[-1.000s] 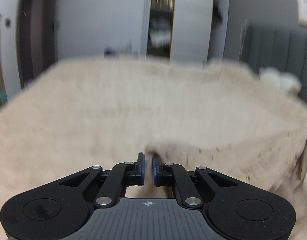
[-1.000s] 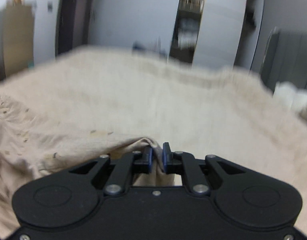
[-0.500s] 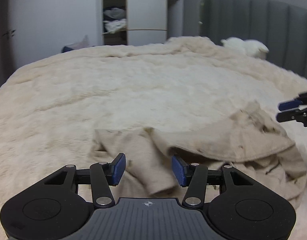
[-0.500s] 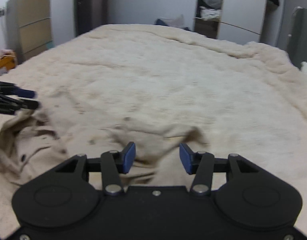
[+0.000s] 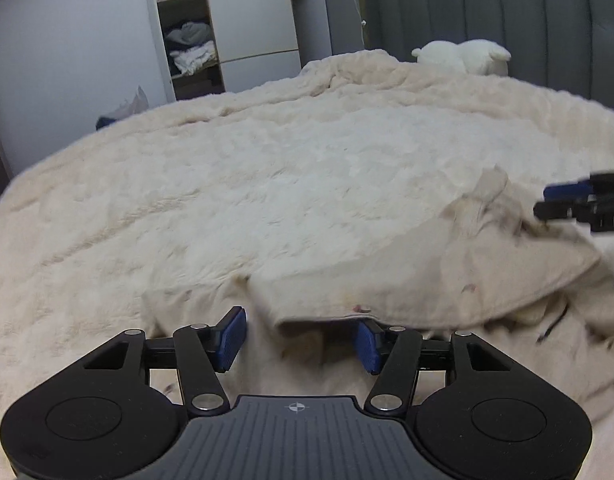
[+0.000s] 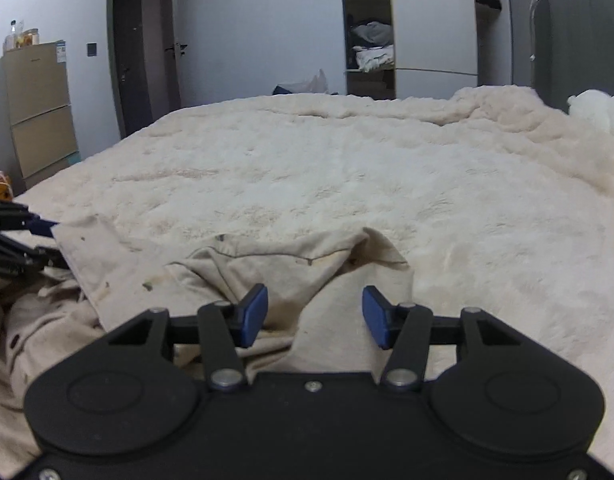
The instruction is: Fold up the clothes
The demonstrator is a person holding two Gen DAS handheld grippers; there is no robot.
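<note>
A crumpled beige garment with small dark marks lies on the cream fleece blanket. My left gripper is open just above its near folded edge, which droops between the blue pads. In the right wrist view the same garment spreads from the centre to the lower left. My right gripper hangs open over a raised fold, holding nothing. Each gripper shows at the edge of the other's view: the right gripper at the far right, the left gripper at the far left.
The blanket covers a wide bed. A white plush toy rests by the grey padded headboard. Beyond the bed stand an open wardrobe with folded clothes, a dark door and a tan drawer cabinet.
Both grippers were shut on the garment's edges a second ago, then opened and let it drop onto the blanket. They now sit lower and closer to the crumpled cloth.
</note>
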